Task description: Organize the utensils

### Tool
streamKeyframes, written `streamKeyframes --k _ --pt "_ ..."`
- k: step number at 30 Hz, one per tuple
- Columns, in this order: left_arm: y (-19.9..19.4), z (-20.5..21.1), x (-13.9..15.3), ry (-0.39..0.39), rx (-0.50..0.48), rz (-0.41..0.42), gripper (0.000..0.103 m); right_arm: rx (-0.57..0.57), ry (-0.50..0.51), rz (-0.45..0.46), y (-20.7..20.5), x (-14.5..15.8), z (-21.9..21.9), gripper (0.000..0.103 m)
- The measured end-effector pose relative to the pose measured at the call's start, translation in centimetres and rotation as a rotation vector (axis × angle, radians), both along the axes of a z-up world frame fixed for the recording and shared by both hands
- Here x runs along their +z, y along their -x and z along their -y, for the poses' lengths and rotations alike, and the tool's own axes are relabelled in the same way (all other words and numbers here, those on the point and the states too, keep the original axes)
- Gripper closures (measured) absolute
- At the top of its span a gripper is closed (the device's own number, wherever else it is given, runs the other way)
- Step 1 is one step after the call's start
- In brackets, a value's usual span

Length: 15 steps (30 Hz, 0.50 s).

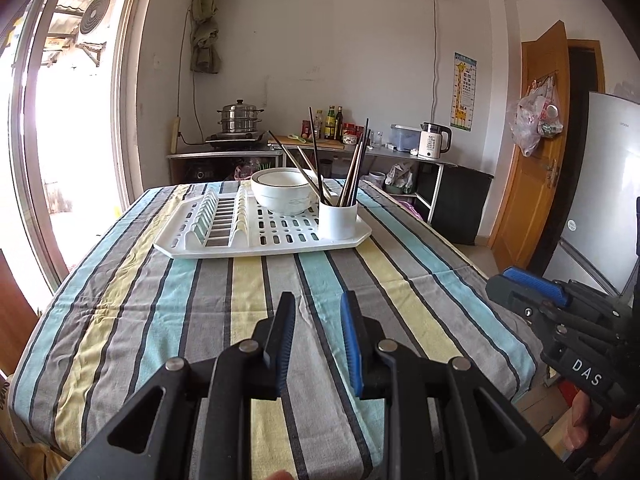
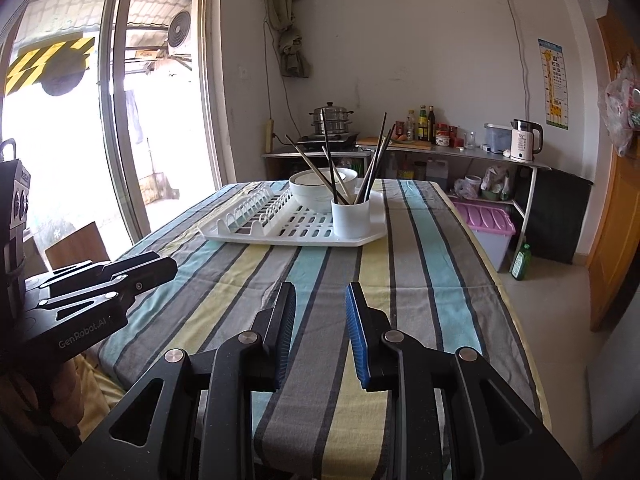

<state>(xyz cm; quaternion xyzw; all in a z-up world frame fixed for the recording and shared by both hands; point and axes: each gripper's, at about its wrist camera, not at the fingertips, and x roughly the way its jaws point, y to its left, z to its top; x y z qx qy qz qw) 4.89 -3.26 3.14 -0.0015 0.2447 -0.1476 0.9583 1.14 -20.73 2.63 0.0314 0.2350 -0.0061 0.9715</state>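
A white dish rack tray (image 1: 208, 246) (image 2: 248, 236) lies on the far half of the striped table. On its right corner stands a white cup (image 1: 338, 220) (image 2: 352, 218) holding several chopsticks (image 1: 354, 172) (image 2: 374, 168), dark and pale, fanned upward. A white bowl (image 1: 282, 190) (image 2: 316, 190) sits behind the cup on the tray. My left gripper (image 1: 318, 300) hovers over the near part of the table, open, nothing between its fingers. My right gripper (image 2: 320, 292) is beside it, also open and holding nothing. Each gripper shows at the edge of the other's view.
Striped cloth (image 1: 240, 292) covers the table. A counter at the back wall carries a steamer pot (image 1: 240, 118), bottles (image 1: 334, 122) and a kettle (image 1: 434, 142). A pink-lidded bin (image 2: 486, 228) and green bottle (image 2: 520, 262) stand on the floor right of the table. A fridge (image 1: 604, 184) stands far right.
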Motion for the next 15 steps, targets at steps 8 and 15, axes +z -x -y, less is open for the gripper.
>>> streamKeyframes --k 8,15 --pt "0.16 0.17 -0.58 0.003 0.007 -0.001 0.078 -0.003 0.006 0.004 -0.02 -0.20 -0.08 0.076" --pt "0.01 0.62 -0.82 -0.010 0.003 -0.012 0.078 -0.002 0.007 -0.005 -0.01 -0.38 -0.21 0.076"
